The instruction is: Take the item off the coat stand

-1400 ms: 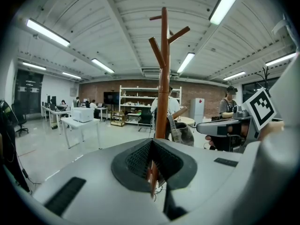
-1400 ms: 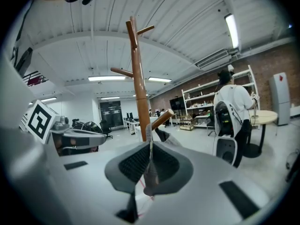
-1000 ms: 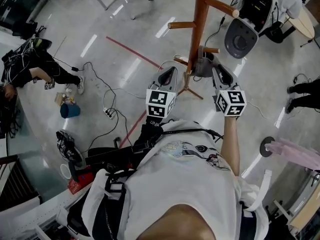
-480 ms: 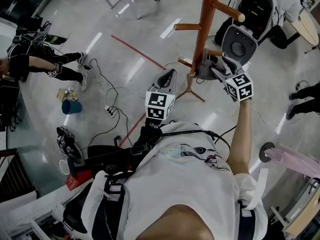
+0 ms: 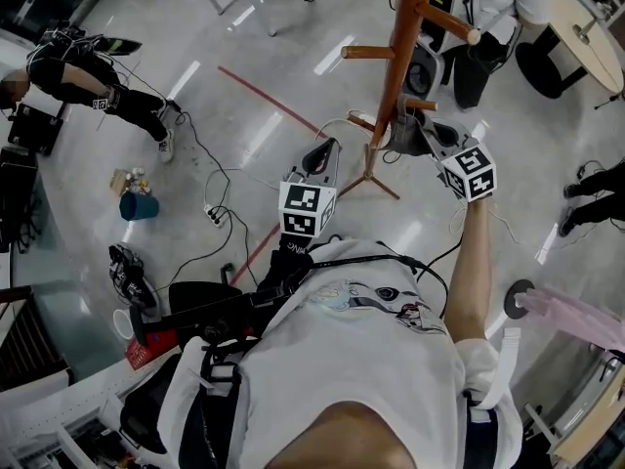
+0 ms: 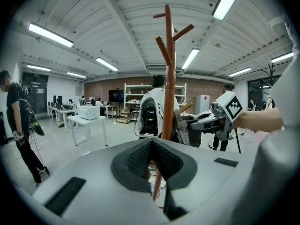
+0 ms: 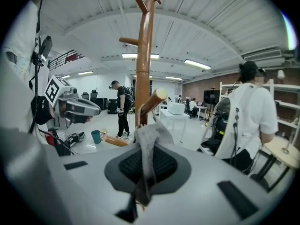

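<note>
R gripper (image 5: 418, 133): jaws just closed, now clamped on grey cloth (image 7: 149, 142). Pads pinch it partway along, and a strip hangs out below the jaws toward the cam.
L gripper (image 5: 329, 150): jaws together at the tips, nothing btwn them. Held lower than R gripper, apart from the cloth, touching nothing.
Cloth vs R gripper: btwn the jaws and bunched just past the tips. Its top sits right under a short peg (image 7: 153, 100), ahead of and above the tips.
Cloth vs L gripper: ahead and to its right, on the far side of the pole, where R gripper's jaws meet it.
Coat stand (image 7: 144, 55): wooden pole straight ahead of both grippers, just beyond R tips, farther from L tips.
Hard to tell: whether the cloth is hooked over the peg or only lies against it, as a fold hides the contact. What kind of item it is, too crumpled. R pads mostly covered by cloth in right gripper view.
Cut off: stand's top runs out of head view.
</note>
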A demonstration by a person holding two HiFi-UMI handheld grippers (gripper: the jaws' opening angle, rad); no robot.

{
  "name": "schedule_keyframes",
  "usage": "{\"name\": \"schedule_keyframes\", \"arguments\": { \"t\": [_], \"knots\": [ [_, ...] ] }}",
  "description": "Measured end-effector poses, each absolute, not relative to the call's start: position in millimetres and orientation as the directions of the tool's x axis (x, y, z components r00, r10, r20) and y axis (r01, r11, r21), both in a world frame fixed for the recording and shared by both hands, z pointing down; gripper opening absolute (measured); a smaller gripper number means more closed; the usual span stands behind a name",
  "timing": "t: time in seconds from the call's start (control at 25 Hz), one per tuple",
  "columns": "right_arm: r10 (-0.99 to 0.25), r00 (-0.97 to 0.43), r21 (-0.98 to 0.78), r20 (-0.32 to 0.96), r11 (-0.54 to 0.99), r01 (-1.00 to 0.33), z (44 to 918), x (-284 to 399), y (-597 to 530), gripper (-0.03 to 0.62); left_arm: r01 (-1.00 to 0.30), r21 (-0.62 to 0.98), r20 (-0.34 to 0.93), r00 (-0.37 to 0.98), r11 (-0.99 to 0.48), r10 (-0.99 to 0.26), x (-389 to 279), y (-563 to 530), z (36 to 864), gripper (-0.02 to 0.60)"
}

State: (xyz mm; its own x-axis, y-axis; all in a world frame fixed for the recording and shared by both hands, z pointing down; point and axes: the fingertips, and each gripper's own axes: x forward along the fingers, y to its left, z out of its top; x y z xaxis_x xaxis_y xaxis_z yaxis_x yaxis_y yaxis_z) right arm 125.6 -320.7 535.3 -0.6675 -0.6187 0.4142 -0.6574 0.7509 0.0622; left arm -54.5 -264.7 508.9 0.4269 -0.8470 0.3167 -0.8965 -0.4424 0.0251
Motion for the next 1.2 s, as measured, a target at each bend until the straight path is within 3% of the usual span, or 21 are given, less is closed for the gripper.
{"name": "schedule_keyframes", "arguments": {
  "t": [0.4, 0.92, 1.2],
  "knots": [
    [-0.738, -0.630, -0.006, 0.243, 0.648, -0.761, 471.1, 170.3, -304.1, 0.012, -0.886, 0.033, 0.303, 0.450, -0.463, -0.840, -47.4, -259.4, 504.4, 0.003],
    [-0.944, -0.265, -0.025, 0.199, 0.266, -0.964, 421.0, 221.0, -250.0, 0.012, -0.862, 0.046, 0.216, 0.502, -0.505, -0.837, -30.3, -271.0, 461.0, 0.003],
    [-0.965, -0.223, -0.040, 0.138, 0.219, -0.975, 398.7, 198.2, -231.9, 0.012, -0.839, 0.027, 0.163, 0.540, -0.543, -0.826, -9.7, -272.3, 434.9, 0.003]
  ]
}}
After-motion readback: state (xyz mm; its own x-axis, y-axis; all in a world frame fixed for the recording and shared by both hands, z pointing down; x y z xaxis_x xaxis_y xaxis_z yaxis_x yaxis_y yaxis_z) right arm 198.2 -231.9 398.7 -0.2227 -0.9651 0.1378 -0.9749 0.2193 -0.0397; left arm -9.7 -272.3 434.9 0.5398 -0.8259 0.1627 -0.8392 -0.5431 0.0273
